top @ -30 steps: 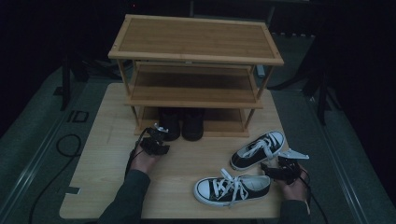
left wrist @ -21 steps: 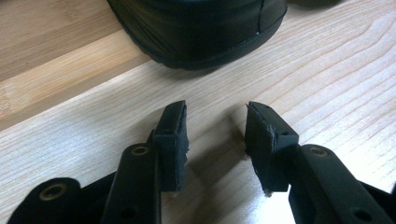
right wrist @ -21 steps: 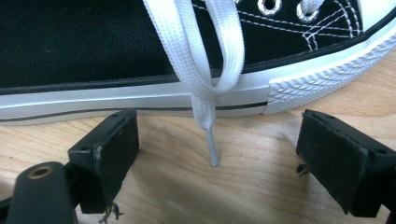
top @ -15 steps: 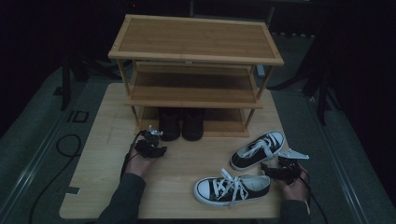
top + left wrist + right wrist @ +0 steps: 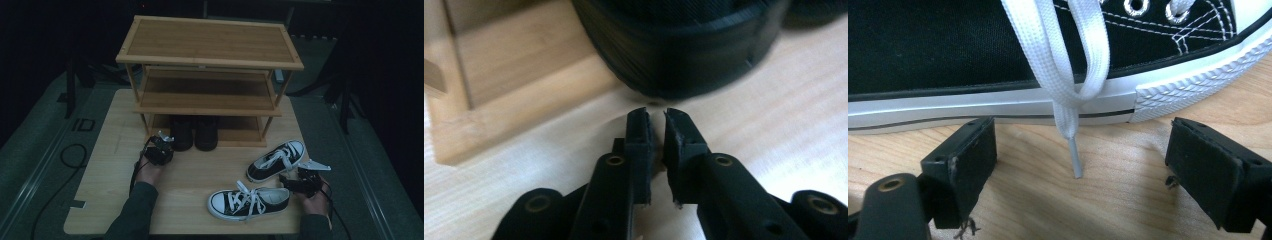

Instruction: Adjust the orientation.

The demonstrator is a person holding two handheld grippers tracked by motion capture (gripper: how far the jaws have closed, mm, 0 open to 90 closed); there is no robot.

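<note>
On the wooden surface (image 5: 110,200), near its front edge, our right hand-held gripper (image 5: 299,184) gapes open just beside the sneaker (image 5: 248,202), whose length runs along that edge. Farther back, our left hand-held gripper (image 5: 161,148), its jaws just closing on nothing, points at 2 black boots (image 5: 194,132) directly ahead.

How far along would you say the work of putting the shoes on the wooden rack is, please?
Done: a pair of black shoes sits on the three-tier wooden rack's bottom shelf. In hand: the left gripper, jaws just closed on nothing, sits before them; the open right gripper faces a black-and-white sneaker. Left: both sneakers, including the second.
</note>
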